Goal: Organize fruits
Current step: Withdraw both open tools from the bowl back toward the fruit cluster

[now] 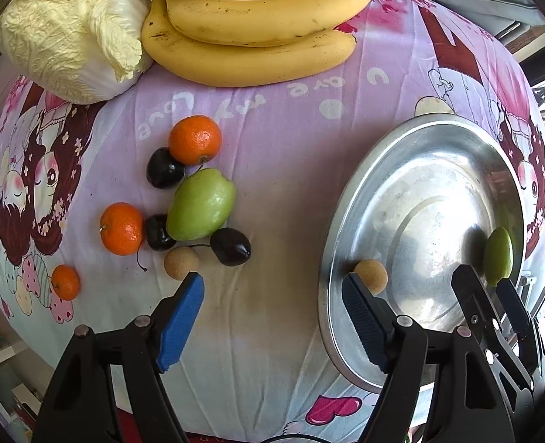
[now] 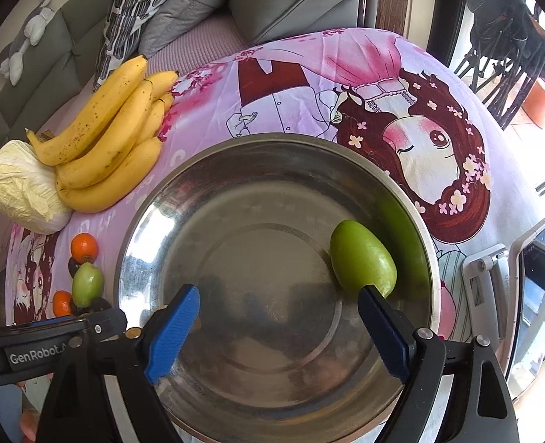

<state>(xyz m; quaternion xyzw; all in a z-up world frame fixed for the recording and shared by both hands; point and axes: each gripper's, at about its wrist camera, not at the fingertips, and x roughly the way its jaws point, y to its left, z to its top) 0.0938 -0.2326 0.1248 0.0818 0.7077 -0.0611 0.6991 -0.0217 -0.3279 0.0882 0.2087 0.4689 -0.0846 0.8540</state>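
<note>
Early stage: both the left gripper [image 1: 272, 291] and right gripper [image 2: 278, 304] are wide and empty; metal plate [image 2: 143, 221] beneath the right gripper holds one green fruit [image 2: 361, 262] and one tan longan [image 1: 371, 275], while the remaining fruit cluster [image 1: 198, 203] lies ahead-left of the left gripper.

A lilac cartoon-print cloth [image 1: 272, 140] with pink hearts is covering the tabletop. The bananas [image 1: 257, 26] are showing yellow with brown specks, the cabbage [image 1: 69, 33] pale cream, the mandarins [image 1: 195, 139] orange, the cherries [image 1: 231, 246] near-black, the jujube [image 2: 363, 263] green, and the plate [image 2: 213, 229] is gleaming silver.
</note>
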